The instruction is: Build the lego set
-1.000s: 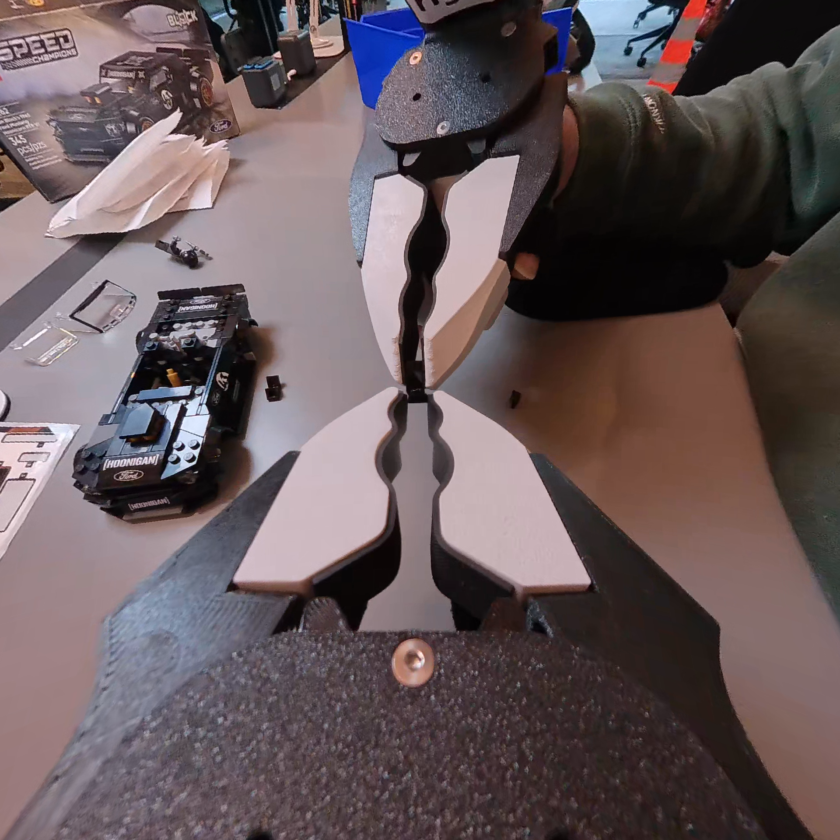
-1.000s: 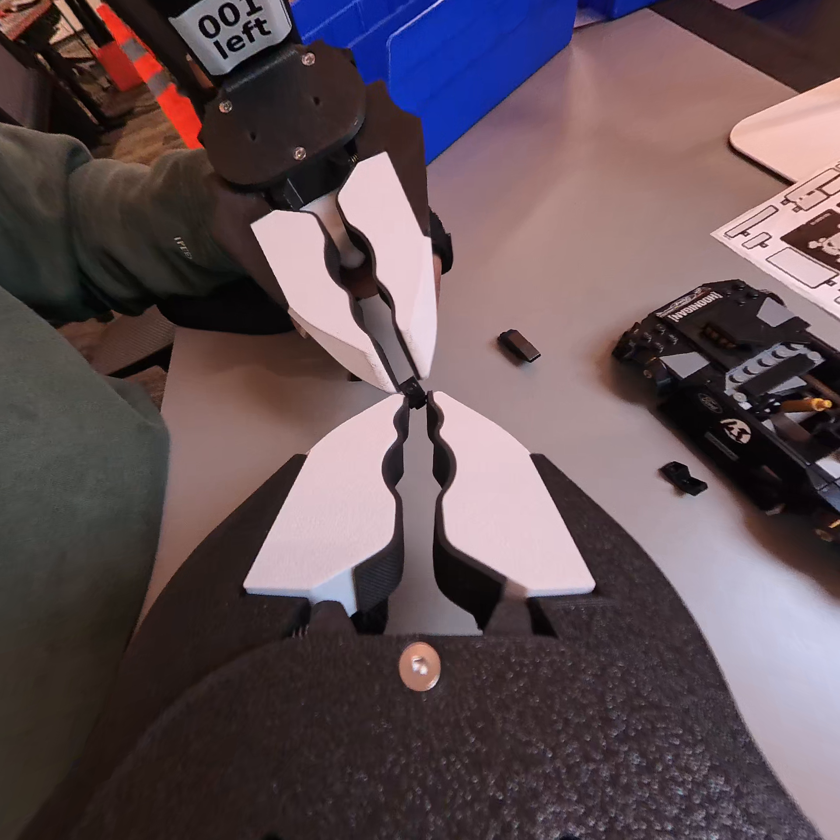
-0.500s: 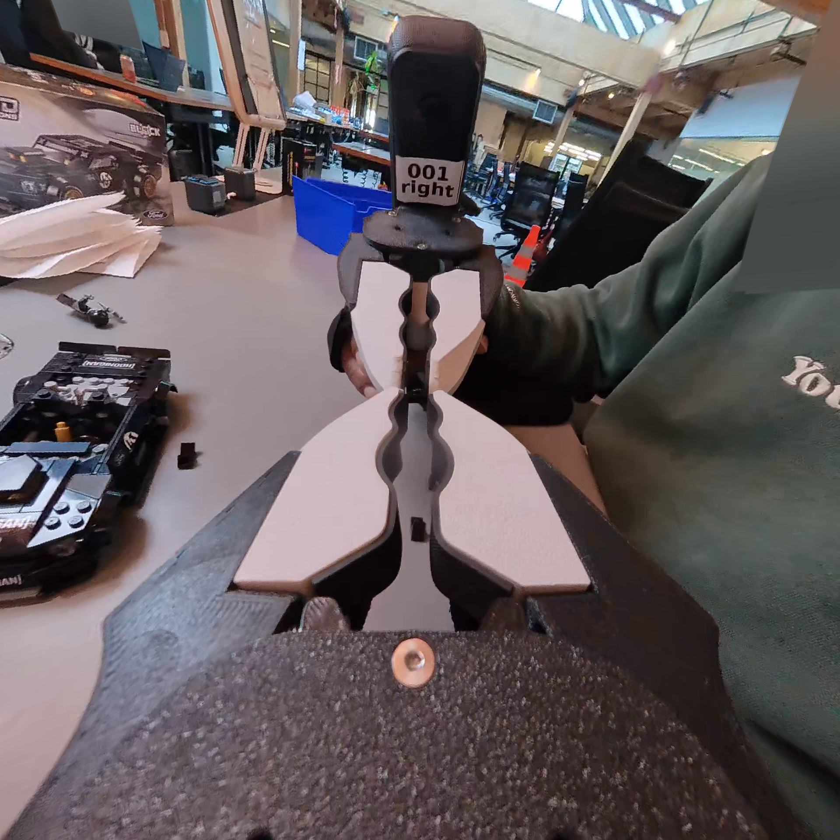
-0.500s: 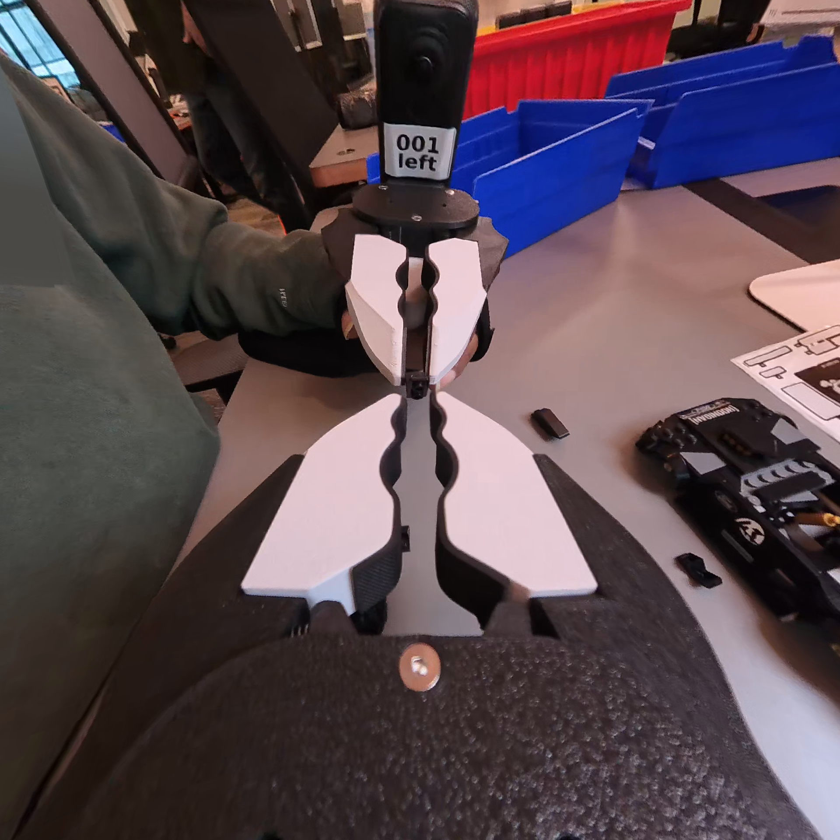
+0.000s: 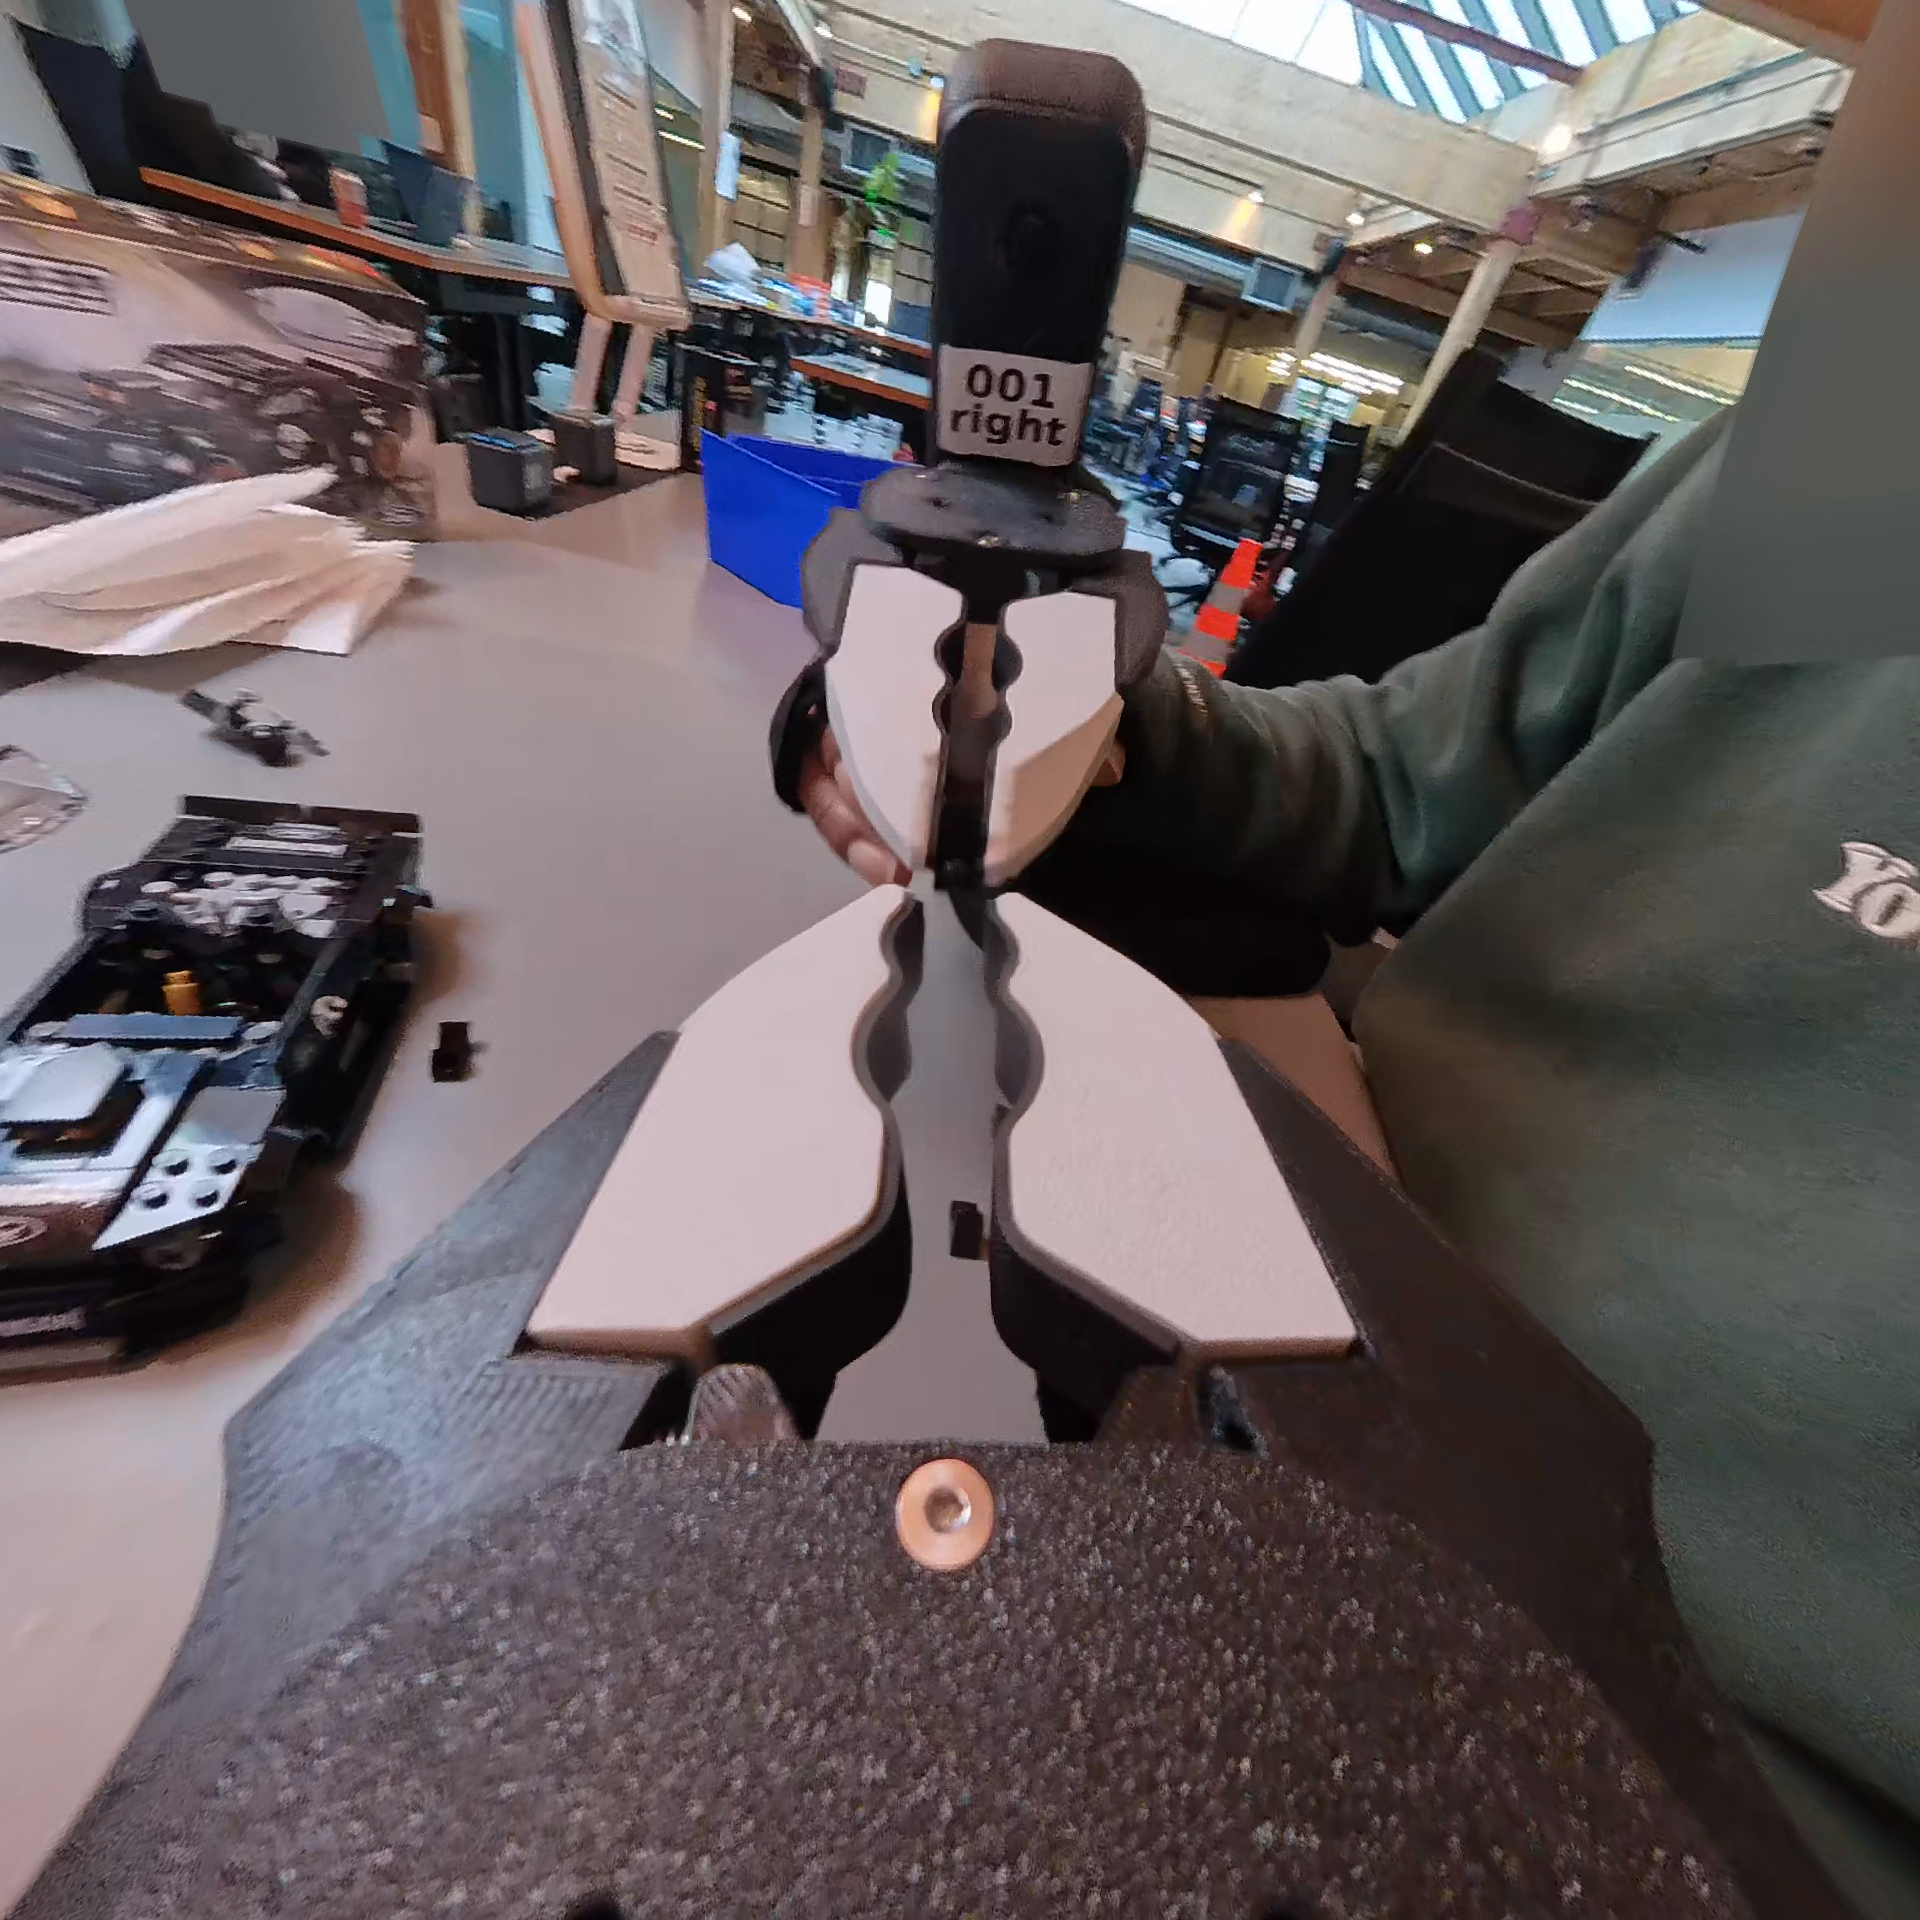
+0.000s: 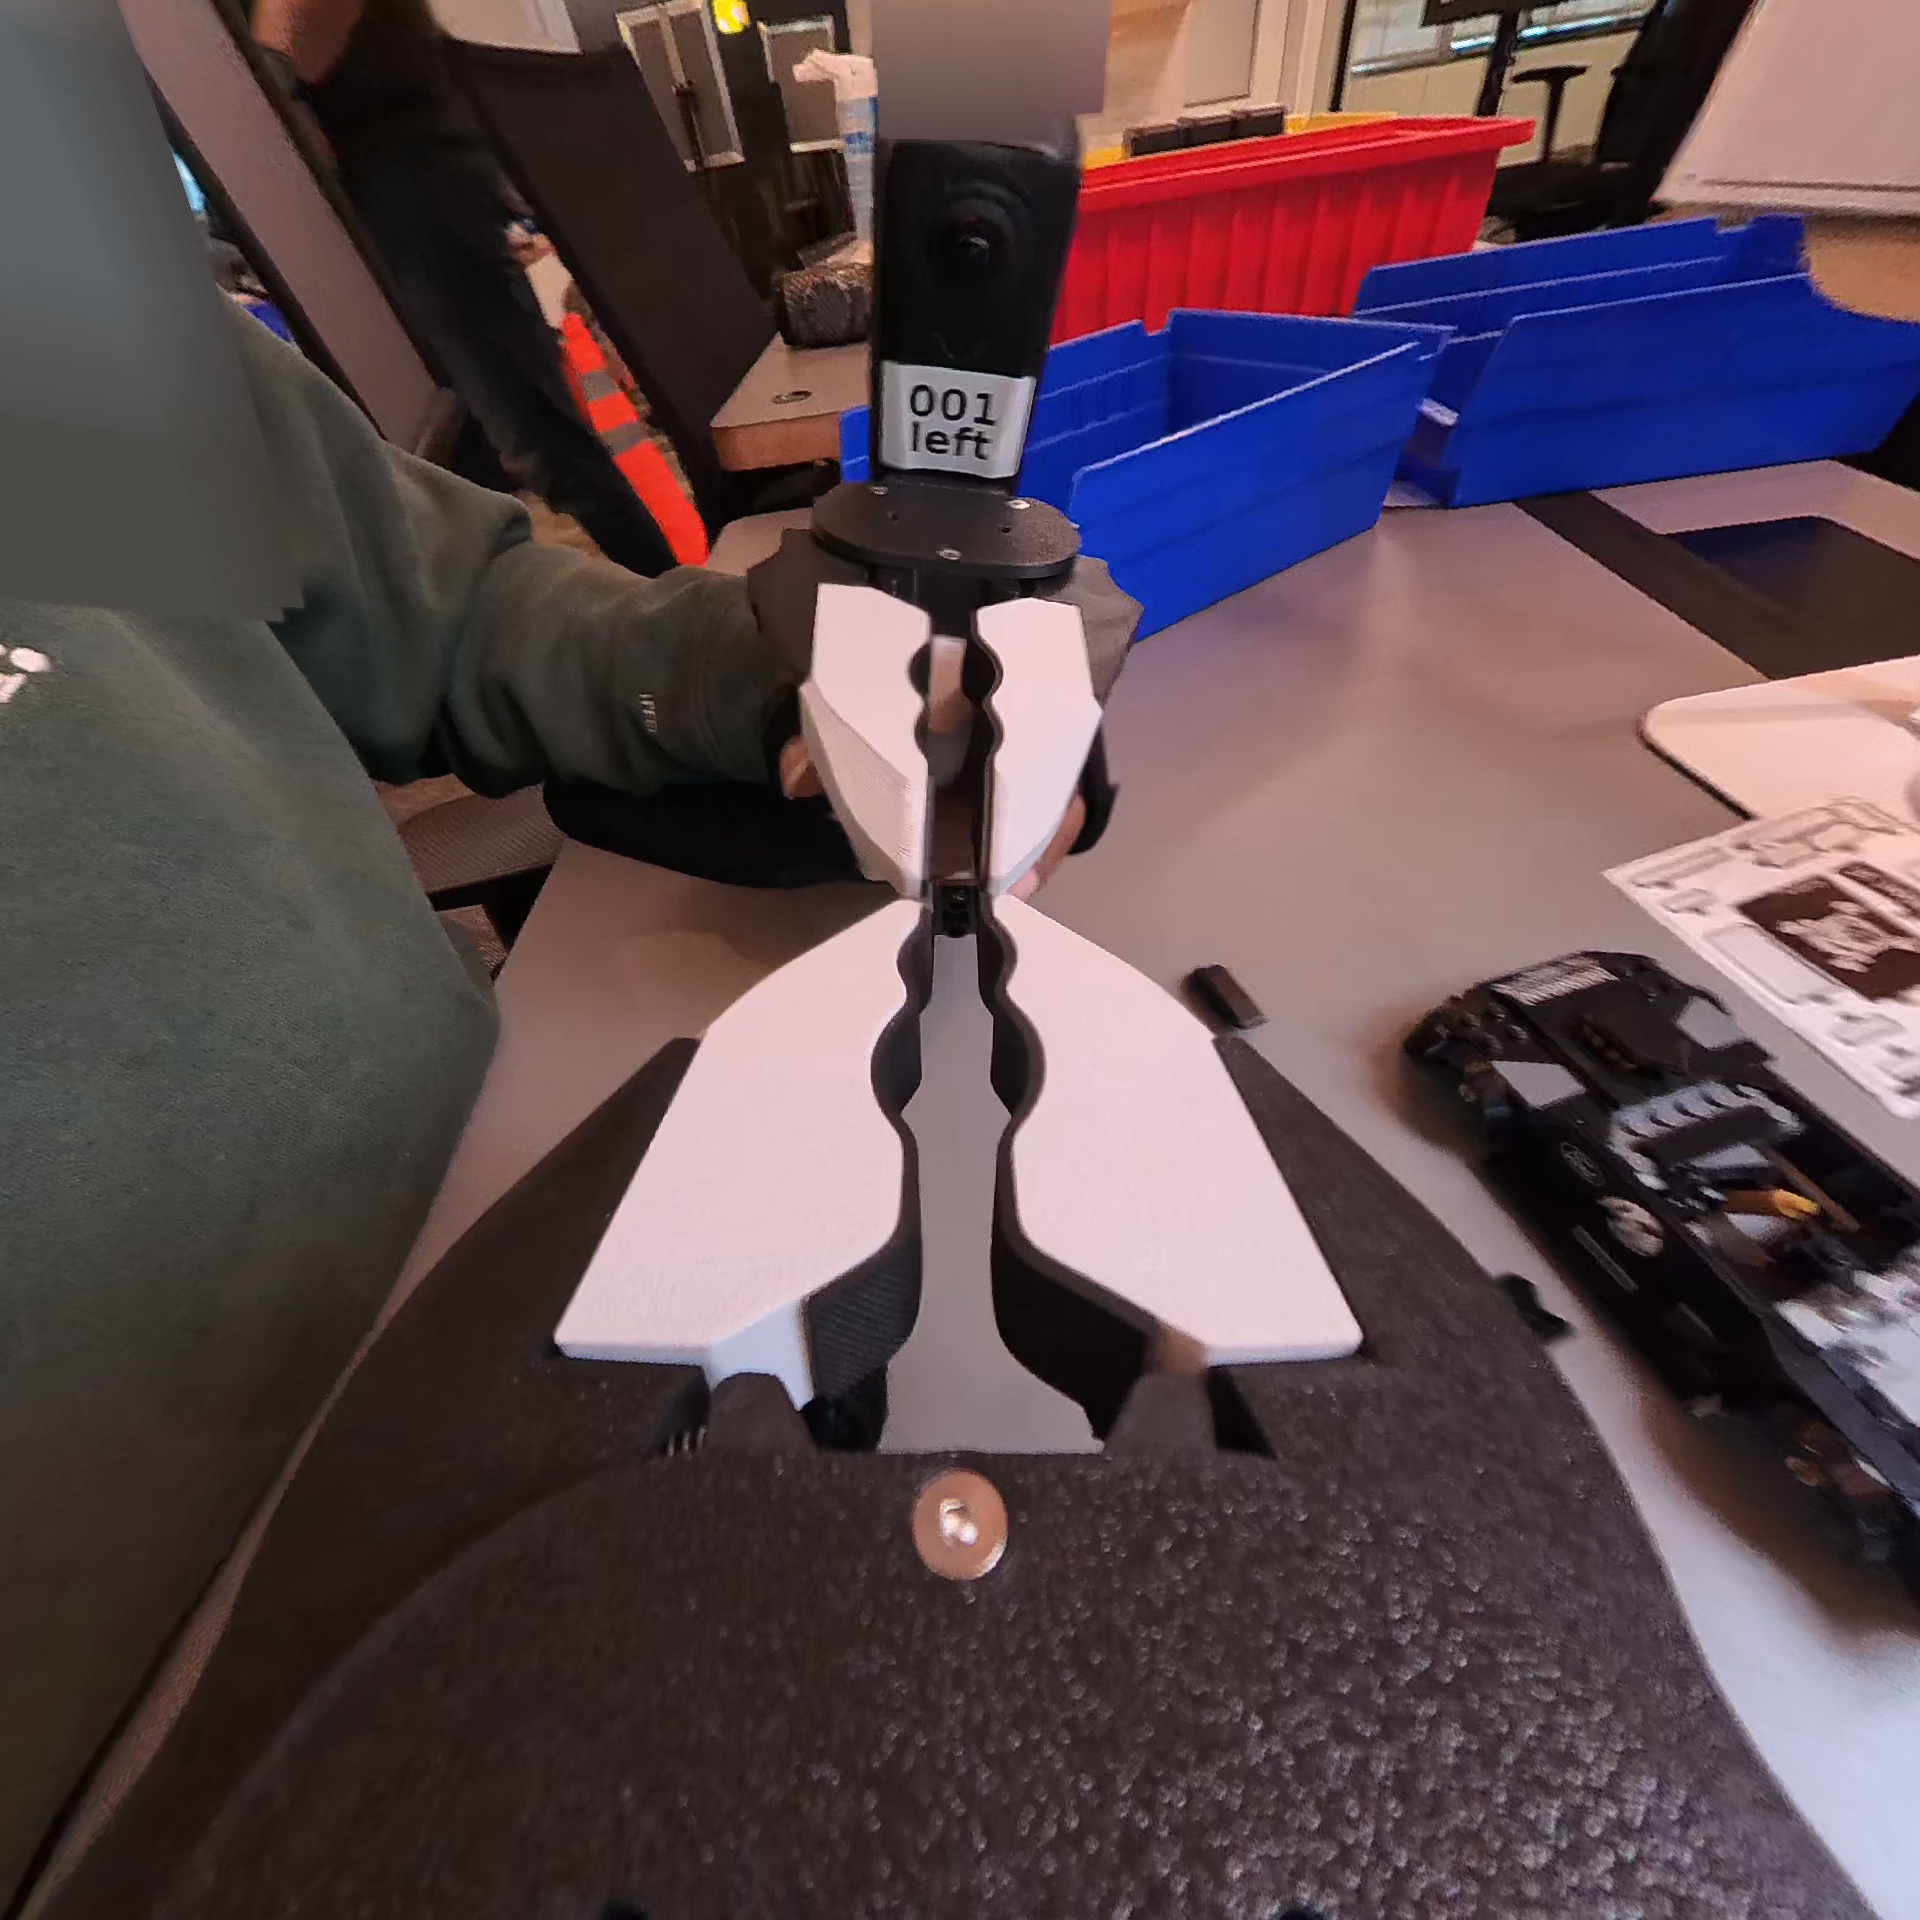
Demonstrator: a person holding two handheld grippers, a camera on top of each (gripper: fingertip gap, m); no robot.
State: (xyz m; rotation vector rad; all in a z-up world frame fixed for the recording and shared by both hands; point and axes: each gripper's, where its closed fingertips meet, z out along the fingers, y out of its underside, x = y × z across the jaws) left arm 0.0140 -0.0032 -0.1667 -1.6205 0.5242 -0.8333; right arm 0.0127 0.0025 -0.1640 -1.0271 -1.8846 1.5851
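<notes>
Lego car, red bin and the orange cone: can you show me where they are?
Lego car (image 5: 187,1049): left wrist view, on its studded black top.
Red bin (image 6: 1288,223): right wrist view, on its ribbed front wall.
Orange cone (image 5: 1221,613): left wrist view, on its striped side.

Your right gripper (image 5: 951,876) carries a white label (image 5: 1013,407) with black print on its camera body. Your left gripper (image 6: 951,890) has the same kind of label (image 6: 953,424). There is white lettering on your green sweatshirt (image 5: 1860,904) chest, cut off at the edge. The lego car (image 5: 156,1091) has printed tiles, too blurred to read. The box (image 5: 208,343) print is blurred too. The sheet (image 6: 1829,925) shows black-and-white printed shapes, too small to read.
</notes>
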